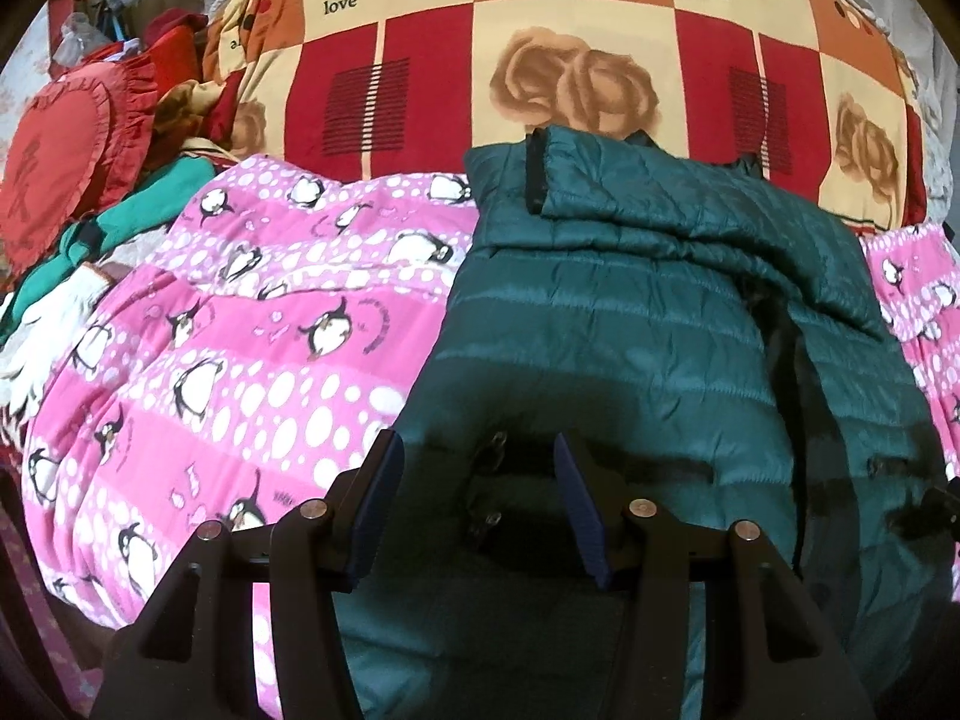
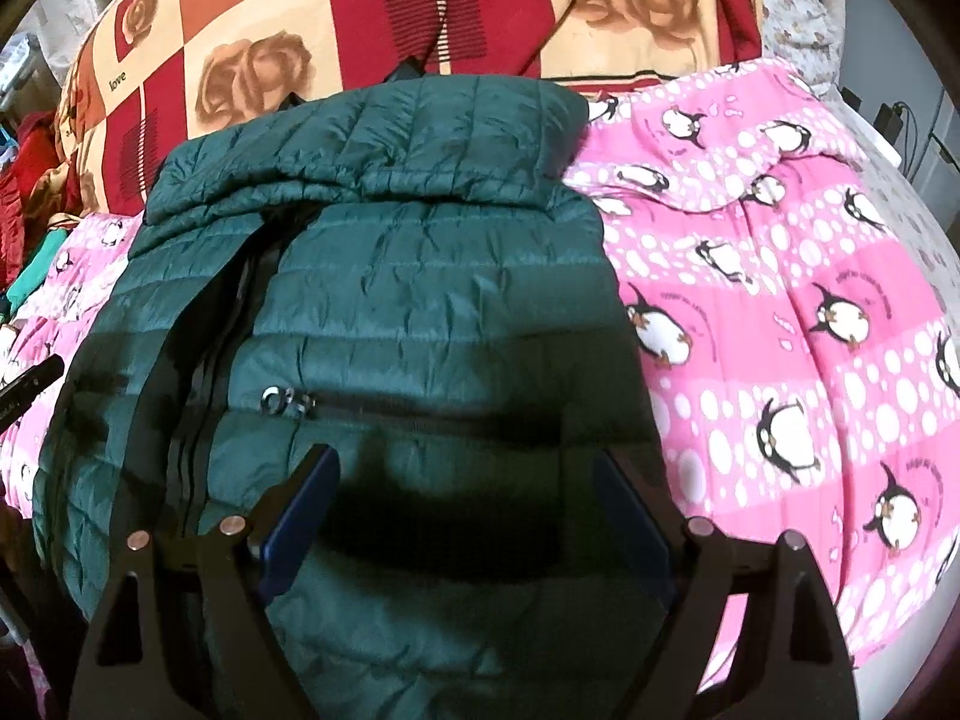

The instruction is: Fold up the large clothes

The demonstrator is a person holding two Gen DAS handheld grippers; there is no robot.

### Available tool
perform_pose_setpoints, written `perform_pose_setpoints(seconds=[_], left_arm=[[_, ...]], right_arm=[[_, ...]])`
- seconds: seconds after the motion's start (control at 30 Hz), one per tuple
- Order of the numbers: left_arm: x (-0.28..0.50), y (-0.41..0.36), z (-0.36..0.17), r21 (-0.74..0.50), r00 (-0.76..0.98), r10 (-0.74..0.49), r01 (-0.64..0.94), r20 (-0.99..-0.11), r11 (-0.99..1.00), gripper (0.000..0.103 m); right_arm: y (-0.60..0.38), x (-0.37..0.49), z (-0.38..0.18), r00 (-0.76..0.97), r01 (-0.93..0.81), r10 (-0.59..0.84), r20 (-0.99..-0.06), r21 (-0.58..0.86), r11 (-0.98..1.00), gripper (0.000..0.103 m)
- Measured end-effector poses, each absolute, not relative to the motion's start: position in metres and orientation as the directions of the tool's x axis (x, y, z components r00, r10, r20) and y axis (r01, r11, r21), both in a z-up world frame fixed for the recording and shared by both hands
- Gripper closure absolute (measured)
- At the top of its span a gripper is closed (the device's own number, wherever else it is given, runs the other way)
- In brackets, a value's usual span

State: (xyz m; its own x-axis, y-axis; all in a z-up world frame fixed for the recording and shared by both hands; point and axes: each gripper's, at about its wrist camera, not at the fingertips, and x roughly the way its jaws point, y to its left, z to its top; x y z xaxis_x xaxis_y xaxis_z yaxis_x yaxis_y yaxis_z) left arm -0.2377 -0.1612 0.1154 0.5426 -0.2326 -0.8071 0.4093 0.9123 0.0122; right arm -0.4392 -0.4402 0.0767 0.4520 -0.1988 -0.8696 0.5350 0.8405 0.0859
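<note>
Jacket: green quilted jacket lies on the pink penguin quilt, long axis 6-to-12, collar at 12.
Left gripper: fingers spread wide, holding nothing — over the hem's left corner.
Right gripper: equally open, empty — hem directly ahead, equally near.

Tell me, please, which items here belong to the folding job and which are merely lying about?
Belonging to the job:
green quilted jacket
left gripper, jaws open
right gripper, jaws open

Lying about:
pink penguin blanket
rose-patterned quilt
red heart cushion
white glove
</note>
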Motion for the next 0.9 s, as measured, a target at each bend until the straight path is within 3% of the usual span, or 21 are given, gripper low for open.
perform_pose_setpoints(seconds=[0.9], left_arm=[[-0.272,-0.123,0.107,0.014,0.513,-0.214,0.405,-0.831,0.914,0.073]], right_arm=[[-0.409,-0.478,0.074,0.416,0.506,-0.174,-0.893,0.068,0.860,0.012]])
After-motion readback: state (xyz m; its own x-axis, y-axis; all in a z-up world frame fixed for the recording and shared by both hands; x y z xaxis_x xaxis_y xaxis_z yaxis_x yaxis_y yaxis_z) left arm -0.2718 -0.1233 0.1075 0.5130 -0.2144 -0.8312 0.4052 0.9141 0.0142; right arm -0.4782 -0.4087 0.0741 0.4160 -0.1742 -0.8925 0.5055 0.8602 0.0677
